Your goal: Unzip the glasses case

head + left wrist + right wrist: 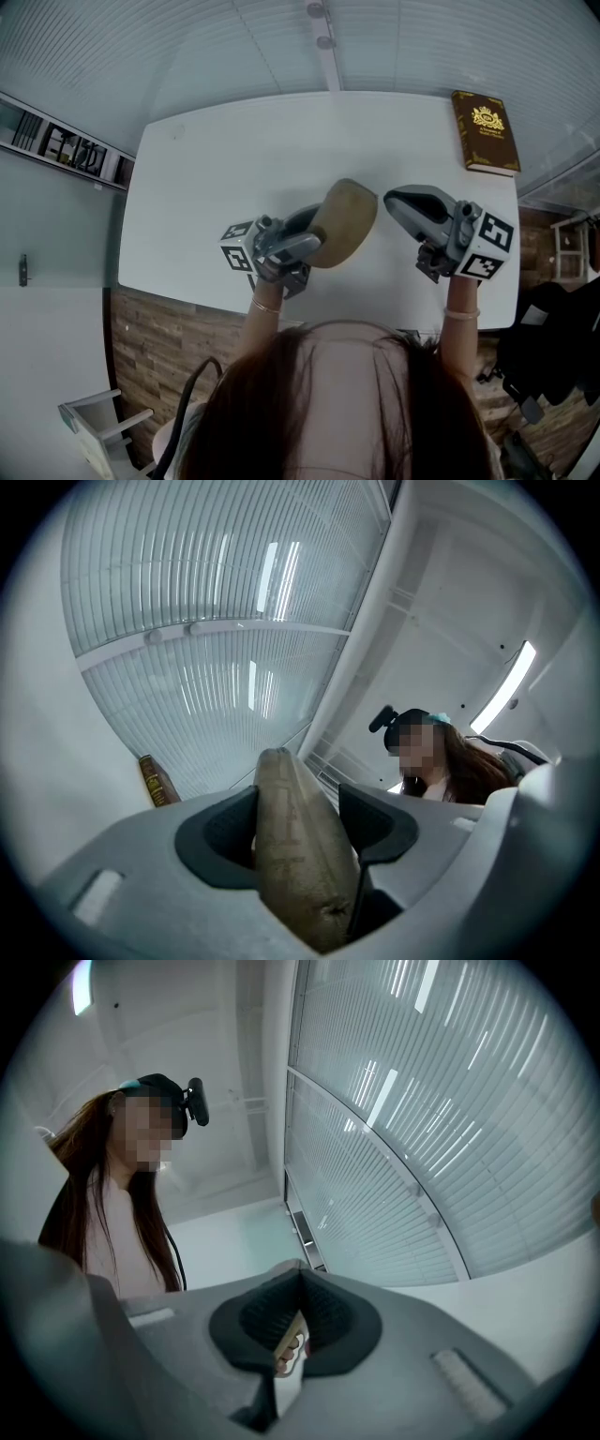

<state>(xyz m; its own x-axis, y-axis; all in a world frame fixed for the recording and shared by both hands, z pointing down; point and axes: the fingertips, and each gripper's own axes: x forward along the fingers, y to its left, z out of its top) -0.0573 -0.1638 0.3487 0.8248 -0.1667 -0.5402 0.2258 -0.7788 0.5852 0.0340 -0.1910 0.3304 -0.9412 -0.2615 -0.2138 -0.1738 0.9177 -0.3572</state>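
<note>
The tan oval glasses case (pixel 349 220) is held up over the white table (pixel 225 178), tilted on edge. My left gripper (pixel 315 232) is shut on the case's near end. In the left gripper view the case (pixel 298 855) fills the gap between the two dark pads of the left gripper (pixel 296 829) and juts upward. My right gripper (pixel 392 199) hovers just right of the case, a small gap apart, its jaws shut. The right gripper view shows the right gripper (pixel 300 1309) pressed closed with nothing between the pads. The zipper is not visible.
A brown book with gold print (pixel 485 131) lies at the table's far right corner and also shows as the book (pixel 156 780) in the left gripper view. A shelf (pixel 56 142) stands at the left, a white chair (pixel 98 422) at the lower left.
</note>
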